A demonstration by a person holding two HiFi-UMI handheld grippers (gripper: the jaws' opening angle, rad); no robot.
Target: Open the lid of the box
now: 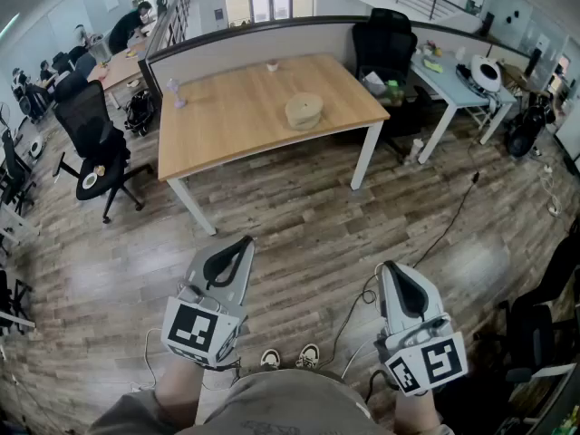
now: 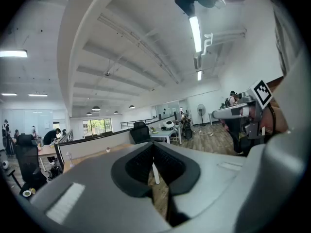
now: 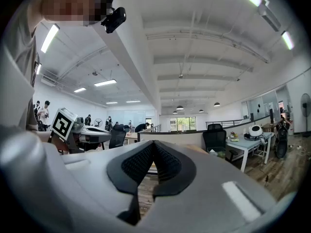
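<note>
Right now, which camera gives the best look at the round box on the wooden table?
The head view: the round box sits in plain sight on the wooden table, seen from above. Both gripper views look level across the room; I cannot make out the box in either.

I see a wooden table (image 1: pixel 227 120) on the plank floor (image 1: pixel 299 234). A round box (image 1: pixel 304 111) sits near its right end. A small pale object (image 1: pixel 175 92) stands at its left edge.

Left claw (image 1: pixel 245 242) and right claw (image 1: pixel 389 266) closed, empty, held level side by side
</note>
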